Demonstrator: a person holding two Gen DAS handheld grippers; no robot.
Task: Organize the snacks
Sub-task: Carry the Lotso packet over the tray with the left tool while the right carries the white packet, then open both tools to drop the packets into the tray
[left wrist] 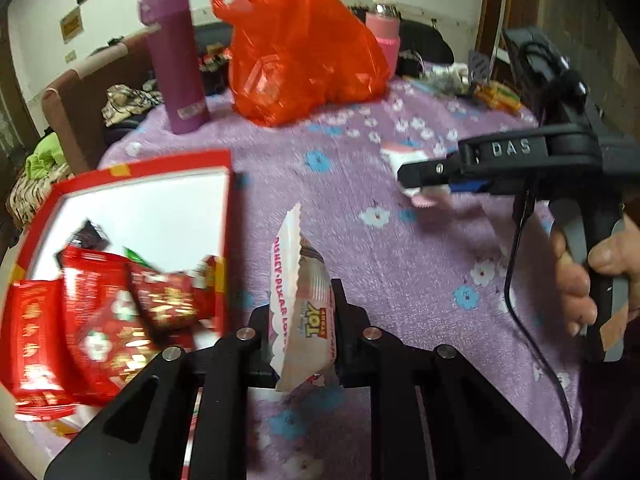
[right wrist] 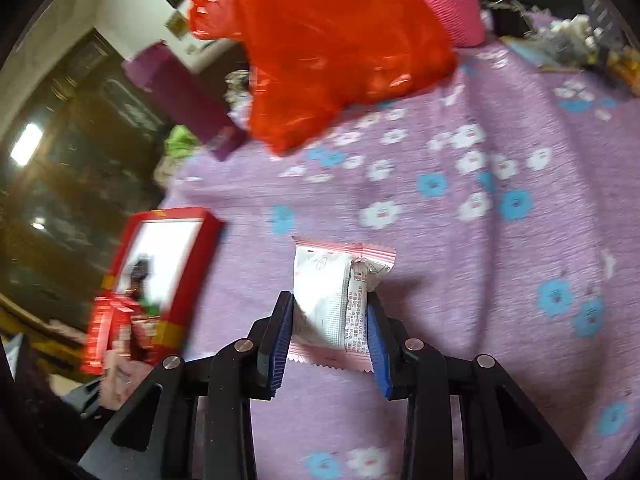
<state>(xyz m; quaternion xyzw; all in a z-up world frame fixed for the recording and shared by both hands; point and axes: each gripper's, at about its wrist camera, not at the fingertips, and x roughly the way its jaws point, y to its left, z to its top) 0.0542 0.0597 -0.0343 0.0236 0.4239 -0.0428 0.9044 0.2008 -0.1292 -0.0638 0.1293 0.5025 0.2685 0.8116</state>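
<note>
Both grippers pinch snack packets: left gripper grips a pink-edged packet beside the red box at lower left; right gripper clamps a white packet above bare purple cloth

Left gripper: jaws clamped on Toy Story packet, held above the cloth.
Right gripper: blue pads pinched pink-edged packet.
Right hand: wrapped the handle.

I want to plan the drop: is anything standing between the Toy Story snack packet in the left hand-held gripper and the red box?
Nothing visible does. The Toy Story snack packet in the left hand-held gripper is just right of the red box, with only the box's wall between them.
</note>
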